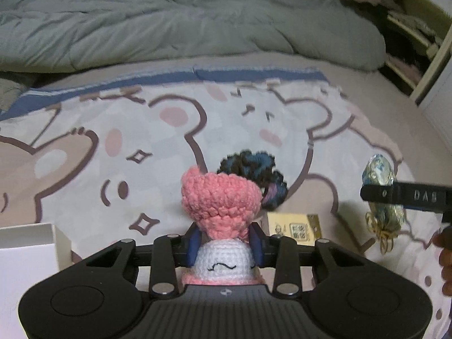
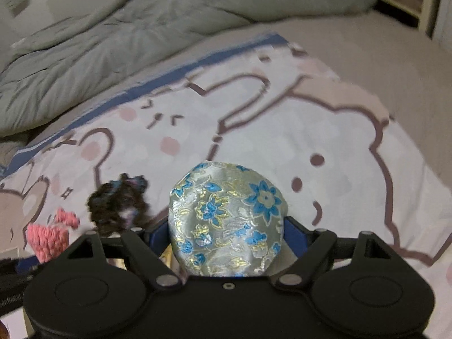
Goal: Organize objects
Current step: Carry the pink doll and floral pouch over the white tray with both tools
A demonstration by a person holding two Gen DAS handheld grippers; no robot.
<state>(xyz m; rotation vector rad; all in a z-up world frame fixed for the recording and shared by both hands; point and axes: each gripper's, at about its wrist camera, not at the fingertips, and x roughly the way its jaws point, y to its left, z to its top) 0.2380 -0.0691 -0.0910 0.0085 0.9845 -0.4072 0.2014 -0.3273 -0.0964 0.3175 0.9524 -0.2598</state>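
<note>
Both claws loaded above the bed; sorting judged barely begun.
Left claw (image 1: pixel 226 243), jaws narrow, pinches a crocheted doll (image 1: pixel 221 212) at the neck: pink knobbly hair, white face with a stitched mouth, pink collar. Just beyond it a dark crocheted piece (image 1: pixel 254 175) and a small printed card (image 1: pixel 293 228) lie loose on the bear-print blanket (image 1: pixel 84 152); a white box (image 1: pixel 25 251) sits at far left. Right claw (image 2: pixel 226 234), jaws set wide, clamps a rounded silver brocade pouch (image 2: pixel 226 220) with blue flowers and gold thread.
</note>
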